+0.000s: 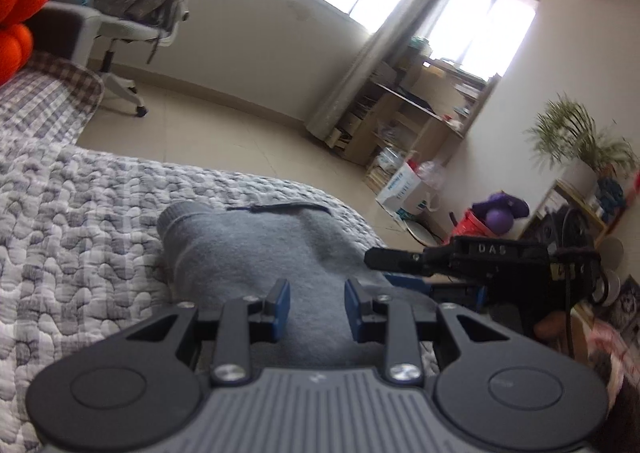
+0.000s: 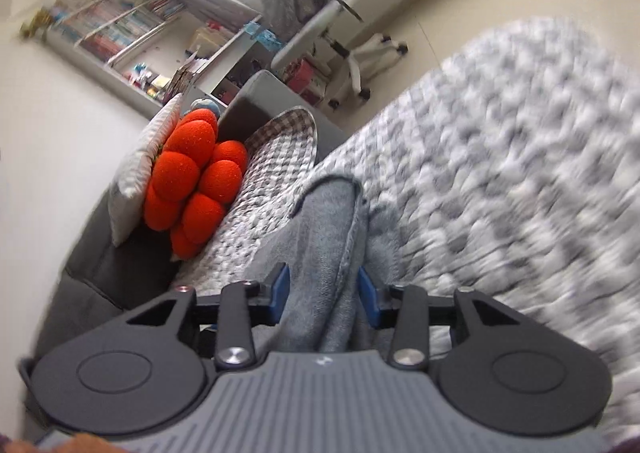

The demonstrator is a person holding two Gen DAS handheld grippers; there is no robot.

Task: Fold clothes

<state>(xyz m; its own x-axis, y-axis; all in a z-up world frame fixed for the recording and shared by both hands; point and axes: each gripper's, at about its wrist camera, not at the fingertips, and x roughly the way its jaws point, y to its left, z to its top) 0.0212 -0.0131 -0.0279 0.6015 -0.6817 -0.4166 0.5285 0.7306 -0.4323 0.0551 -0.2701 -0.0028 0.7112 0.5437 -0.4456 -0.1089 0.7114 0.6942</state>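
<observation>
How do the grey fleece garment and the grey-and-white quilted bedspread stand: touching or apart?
Touching. The left wrist view shows the grey fleece garment lying flat on the quilted bedspread, no gap at its edge.

A: Describe the left gripper [image 1: 317, 303] housing.

B: Grey ribbed body, two black round side discs, black linkage arms fastened with silver screws, blue pads [image 1: 283, 305] on black fingers.

A: And the right gripper [image 2: 323, 295]?

B: Identical build. Seen from the left wrist camera, its black side carries white "DAS" lettering and a black cable.
</observation>
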